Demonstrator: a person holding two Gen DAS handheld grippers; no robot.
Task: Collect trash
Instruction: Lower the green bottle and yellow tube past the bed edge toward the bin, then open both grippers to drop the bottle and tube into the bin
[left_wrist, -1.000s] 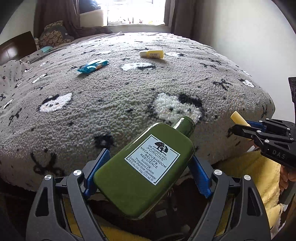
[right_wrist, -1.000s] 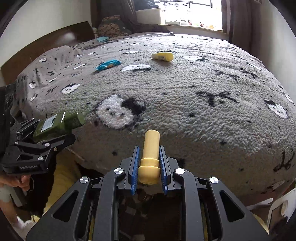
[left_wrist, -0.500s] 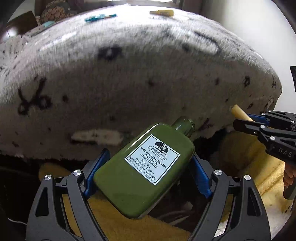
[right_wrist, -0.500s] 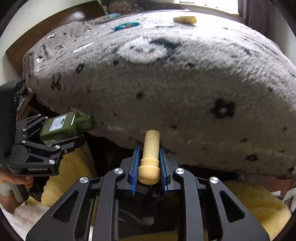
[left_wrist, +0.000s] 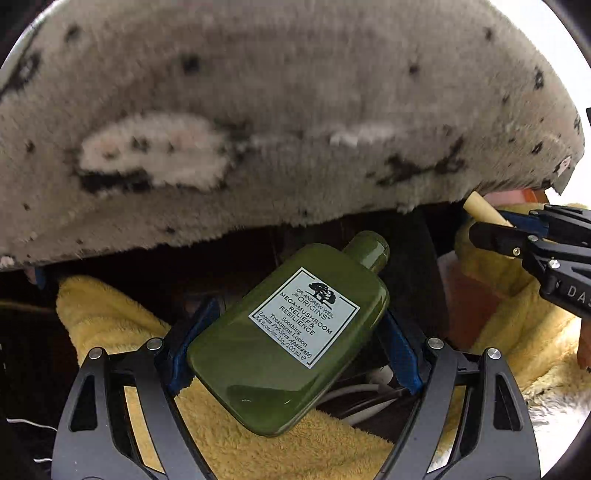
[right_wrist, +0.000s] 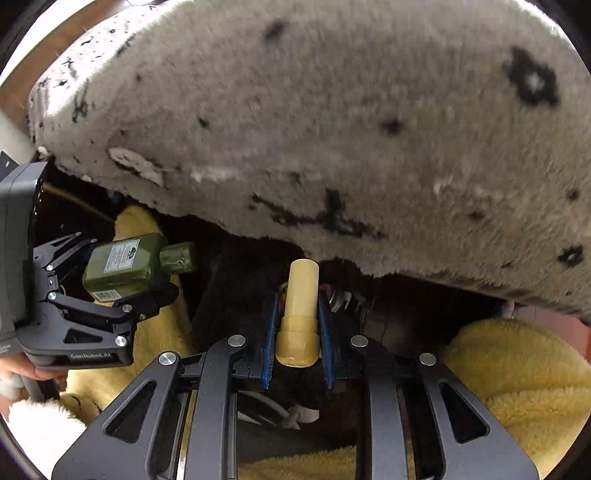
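Note:
My left gripper is shut on a flat green lotion bottle with a white label, held tilted, cap up to the right. It also shows at the left of the right wrist view. My right gripper is shut on a small yellow tube, pointing forward; its tip shows at the right of the left wrist view. Both grippers are low, below the hanging edge of the grey fleece blanket on the bed.
A yellow fluffy rug or towel lies on the floor below both grippers, also in the right wrist view. A dark gap under the bed lies ahead. White cables lie below the bottle.
Both grippers have dropped from above the bed top to below the blanket's edge, still holding the bottle and the tube. The bed top and its items have gone out of view.

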